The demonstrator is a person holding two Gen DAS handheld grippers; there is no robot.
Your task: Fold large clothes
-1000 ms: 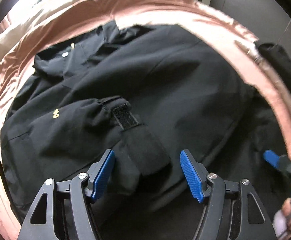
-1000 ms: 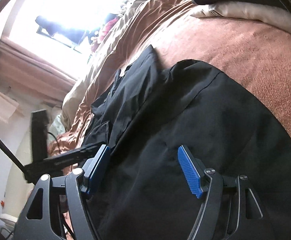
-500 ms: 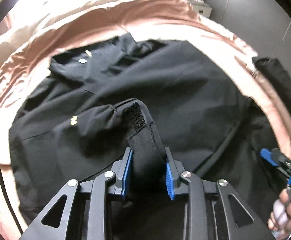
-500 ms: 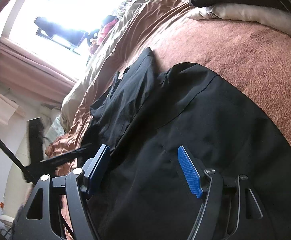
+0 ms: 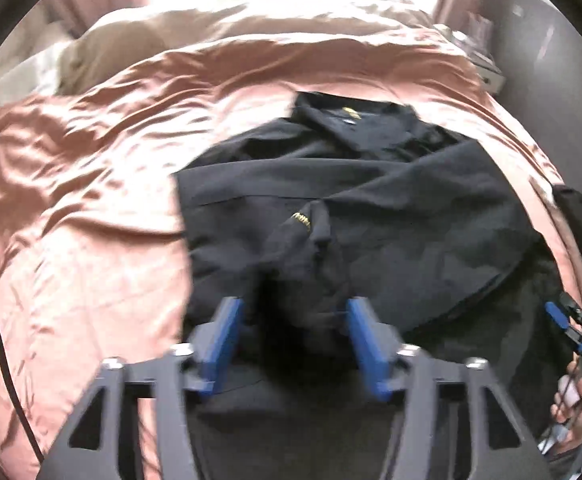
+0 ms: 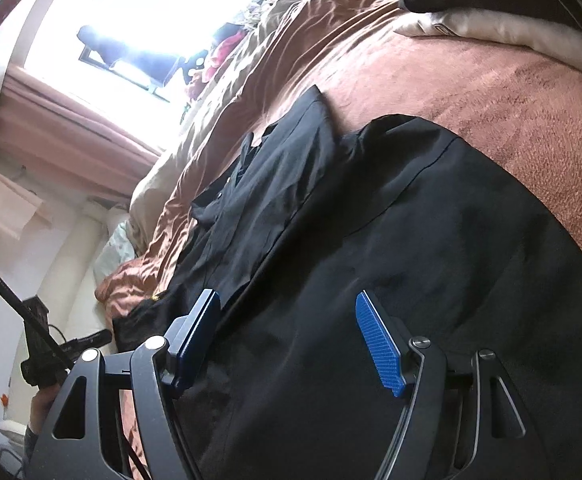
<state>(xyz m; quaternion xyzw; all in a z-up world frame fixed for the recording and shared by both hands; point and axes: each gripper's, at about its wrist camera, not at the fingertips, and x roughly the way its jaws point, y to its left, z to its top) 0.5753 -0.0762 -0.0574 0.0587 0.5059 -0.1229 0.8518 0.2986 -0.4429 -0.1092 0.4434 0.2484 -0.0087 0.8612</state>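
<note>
Between the left claw (image 5: 293, 332) fingers, which stand parted, a bunched sleeve of the black jacket (image 5: 391, 216) sits dark and blurred; contact I cannot tell. Ahead, it lies spread on the pink bedcover (image 5: 91, 200). It looks soft, limp, somewhat slick: take hems or cuffs. The right claw (image 6: 287, 336) gapes empty above the fabric. No containers show.
</note>
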